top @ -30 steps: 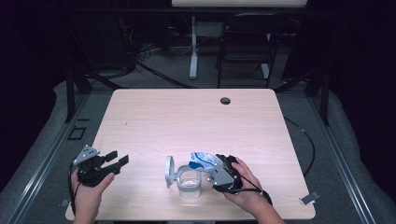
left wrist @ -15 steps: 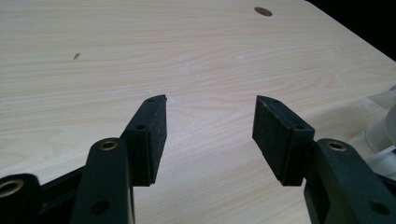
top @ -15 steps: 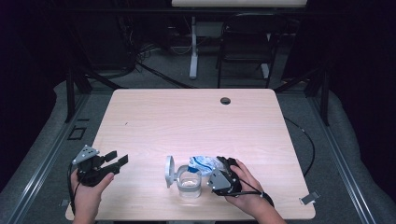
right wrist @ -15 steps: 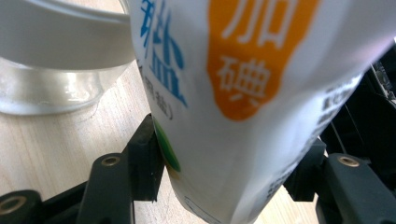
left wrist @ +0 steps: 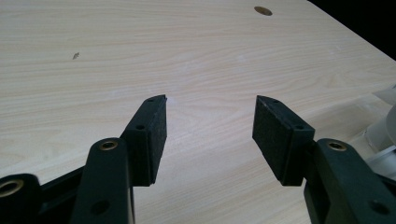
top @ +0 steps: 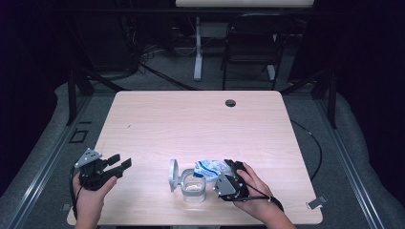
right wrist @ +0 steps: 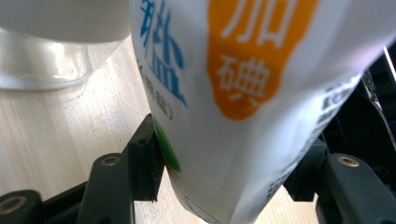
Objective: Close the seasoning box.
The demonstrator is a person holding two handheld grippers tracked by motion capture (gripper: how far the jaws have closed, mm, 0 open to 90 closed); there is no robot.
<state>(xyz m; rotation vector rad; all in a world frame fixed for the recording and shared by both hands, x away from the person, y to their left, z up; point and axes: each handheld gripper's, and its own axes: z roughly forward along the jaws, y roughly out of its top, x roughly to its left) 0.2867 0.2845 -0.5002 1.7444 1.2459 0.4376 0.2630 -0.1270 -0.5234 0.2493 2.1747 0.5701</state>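
Observation:
A white bag (top: 210,167) with blue and orange print is held tilted over a clear plastic container (top: 193,188) near the table's front edge. The container's round lid (top: 173,174) stands swung open on its left side. My right gripper (top: 228,170) is shut on the bag; in the right gripper view the bag (right wrist: 243,70) sits pressed between both jaws of the right gripper (right wrist: 233,154), with the container (right wrist: 51,60) at upper left. My left gripper (top: 122,163) rests at the front left, open and empty. The left gripper (left wrist: 210,116) points across bare wood.
The light wooden table (top: 191,124) has a round cable hole (top: 230,102) near its far edge. Behind the table stand a dark chair (top: 250,43) and a white post (top: 197,52). Cables trail from both grippers over the front edge.
The bag looks tipped a little further over the container. Both hands keep their places.

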